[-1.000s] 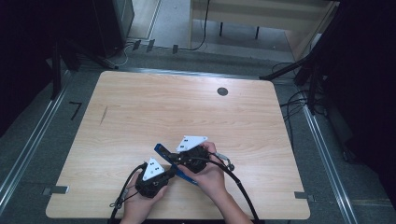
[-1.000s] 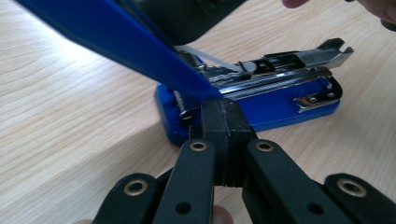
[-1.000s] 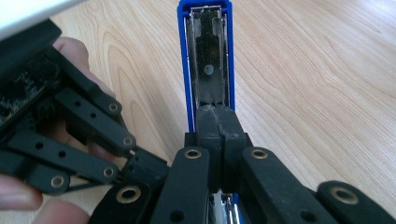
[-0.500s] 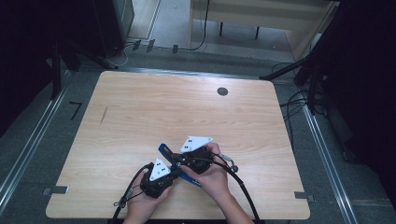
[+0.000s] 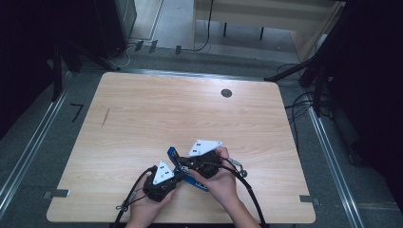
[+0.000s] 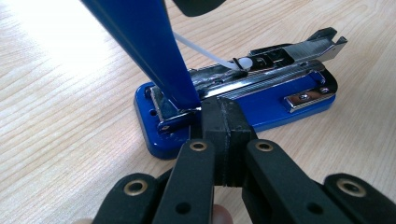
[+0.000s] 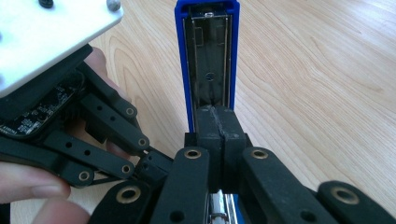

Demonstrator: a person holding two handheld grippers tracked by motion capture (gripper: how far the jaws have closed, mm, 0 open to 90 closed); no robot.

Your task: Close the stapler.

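Both hands low at the near edge, each gripper with its jaws pressed together

In the high view the left hand point(image 5: 151, 205) comes up from the bottom edge and wraps the left gripper point(image 5: 175, 176) from below, its grey plate facing up and its jaws angled up and to the right; the right hand point(image 5: 221, 176) lies just beside it, fingers curled over the right gripper point(image 5: 183, 164), whose jaws point left, close above the left gripper's tips. The forearms converge at the bottom edge. In the left gripper view the two black pads meet with no gap; in the right gripper view likewise, with the left gripper's linkage just left of those jaws
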